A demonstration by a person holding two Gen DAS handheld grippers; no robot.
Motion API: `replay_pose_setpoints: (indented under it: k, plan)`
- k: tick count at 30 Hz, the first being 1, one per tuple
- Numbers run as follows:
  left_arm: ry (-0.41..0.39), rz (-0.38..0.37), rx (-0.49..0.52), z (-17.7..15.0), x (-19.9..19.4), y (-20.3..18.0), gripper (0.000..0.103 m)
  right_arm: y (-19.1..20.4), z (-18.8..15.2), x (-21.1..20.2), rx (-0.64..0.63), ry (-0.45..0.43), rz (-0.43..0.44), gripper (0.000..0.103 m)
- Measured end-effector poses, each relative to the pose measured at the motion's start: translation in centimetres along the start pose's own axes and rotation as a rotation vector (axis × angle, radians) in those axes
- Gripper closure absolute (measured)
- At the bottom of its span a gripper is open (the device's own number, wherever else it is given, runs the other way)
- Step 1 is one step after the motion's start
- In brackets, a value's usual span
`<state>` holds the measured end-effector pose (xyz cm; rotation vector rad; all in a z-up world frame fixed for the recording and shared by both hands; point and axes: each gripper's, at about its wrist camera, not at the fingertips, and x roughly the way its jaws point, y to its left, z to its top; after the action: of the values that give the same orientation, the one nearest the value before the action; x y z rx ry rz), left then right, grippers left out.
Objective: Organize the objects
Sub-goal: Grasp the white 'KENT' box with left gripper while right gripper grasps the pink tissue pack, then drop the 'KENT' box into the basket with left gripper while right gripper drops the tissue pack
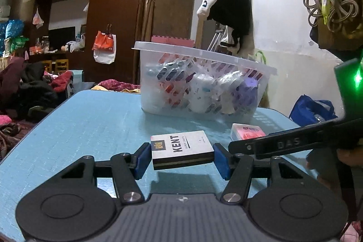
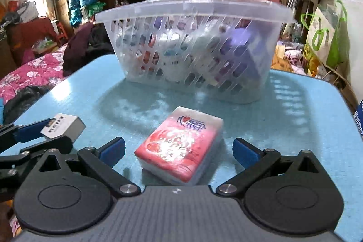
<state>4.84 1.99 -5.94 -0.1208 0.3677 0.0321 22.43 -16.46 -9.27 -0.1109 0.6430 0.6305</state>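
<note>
KENT cigarette pack is sitting clamped between the blue pads of the left gripper, lifted just clear of the blue table; its shadow is showing beneath. Red-and-white tissue pack is lying flat on the table, near the front of the clear slotted basket. Right gripper is standing wide, one pad on either side of the tissue pack, neither touching it. Basket is holding several packaged items, blurred through its wall. Cluttered room behind.
</note>
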Motion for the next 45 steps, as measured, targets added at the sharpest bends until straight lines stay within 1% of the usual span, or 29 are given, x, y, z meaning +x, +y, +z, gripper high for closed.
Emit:
replay_pose_setpoints:
  k: [2,3,4,6,9,10,12,14,15,17,19,22,24,27,29,31,32,33,34,35,36,37,39,41,43,45]
  plan:
    - [0.000,-0.005,-0.006,0.1,0.1,0.1,0.041,0.2,-0.2,0.1,-0.019,0.008,-0.019,0.011]
    - [-0.003,-0.005,-0.008,0.1,0.1,0.3,0.041,0.2,-0.3,-0.1,-0.029,0.001,-0.029,0.021]
    - [-0.007,-0.003,-0.007,0.1,0.1,0.2,0.041,0.3,-0.4,-0.4,-0.041,-0.009,-0.028,0.026]
    - [-0.016,-0.002,-0.003,0.1,-0.1,0.3,0.041,0.2,-0.5,-1.0,-0.048,-0.026,-0.022,0.027]
    - [-0.026,-0.006,-0.008,0.1,-0.3,0.4,0.041,-0.5,-0.6,-2.8,-0.022,-0.084,-0.004,0.028]
    - [-0.030,-0.010,-0.014,0.3,-0.4,0.5,0.041,-0.8,-0.4,-3.3,-0.006,-0.101,0.007,0.028]
    - [-0.044,-0.024,-0.031,1.2,-0.7,0.8,0.041,-1.7,0.2,-5.4,0.034,-0.152,0.057,0.028]
    - [-0.076,-0.037,-0.038,2.9,-1.1,0.6,0.041,-2.3,1.6,-7.9,0.052,-0.234,0.109,0.028]
    - [-0.095,-0.044,-0.037,4.3,-1.2,0.4,0.041,-2.4,2.8,-9.1,0.039,-0.277,0.115,0.028]
    - [-0.117,-0.067,-0.023,7.4,-0.9,0.0,0.041,-2.0,5.5,-10.1,-0.002,-0.328,0.087,0.028]
    - [-0.130,-0.085,-0.016,11.1,0.2,-0.6,0.041,-1.8,8.9,-9.8,-0.047,-0.350,0.055,0.027]
    - [-0.109,-0.060,-0.006,16.1,3.5,-1.2,0.041,-2.5,13.3,-7.7,-0.056,-0.333,0.038,0.027]
    - [-0.064,-0.033,-0.006,18.4,6.3,-1.2,0.041,-2.9,14.9,-6.0,-0.052,-0.322,0.036,0.027]
    - [0.004,0.016,-0.043,19.9,10.2,-0.4,0.041,-3.1,15.8,-3.4,-0.091,-0.276,0.001,0.027]
    - [0.050,0.029,-0.072,20.2,12.3,0.2,0.041,-3.1,15.6,-2.5,-0.126,-0.275,-0.035,0.026]
    - [0.089,0.045,-0.084,20.0,13.8,0.6,0.040,-3.2,15.2,-2.1,-0.129,-0.264,-0.039,0.023]
    - [0.106,0.033,-0.092,19.9,14.3,0.7,0.040,-3.2,15.0,-2.0,-0.130,-0.250,-0.027,0.019]
    - [0.122,0.017,-0.103,19.8,14.6,0.9,0.039,-3.1,15.0,-1.9,-0.141,-0.244,-0.028,0.013]
    - [0.127,0.009,-0.109,19.6,14.7,1.0,0.034,-2.9,14.9,-2.2,-0.154,-0.252,-0.045,0.007]
    - [0.116,0.014,-0.104,19.4,14.4,1.0,0.021,-2.7,14.7,-2.7,-0.170,-0.264,-0.065,0.005]
    - [0.095,0.027,-0.091,19.4,14.0,0.9,0.014,-2.4,14.4,-3.2,-0.179,-0.271,-0.074,0.001]
    - [0.082,0.035,-0.079,19.3,13.6,0.9,0.005,-2.4,14.3,-3.8,-0.181,-0.278,-0.074,0.000]
    - [0.080,0.034,-0.078,19.3,12.8,1.0,0.005,-2.8,14.2,-5.2,-0.159,-0.298,-0.050,0.000]
    - [0.036,0.045,-0.091,19.4,11.4,1.3,0.004,-3.2,14.3,-6.6,-0.126,-0.308,-0.022,0.000]
    - [-0.004,0.071,-0.107,19.5,10.0,1.6,0.002,-3.5,14.5,-7.5,-0.097,-0.262,-0.010,0.000]
    - [-0.010,0.044,-0.094,19.9,8.7,1.8,0.002,-3.6,14.8,-7.5,-0.085,-0.211,-0.031,0.000]
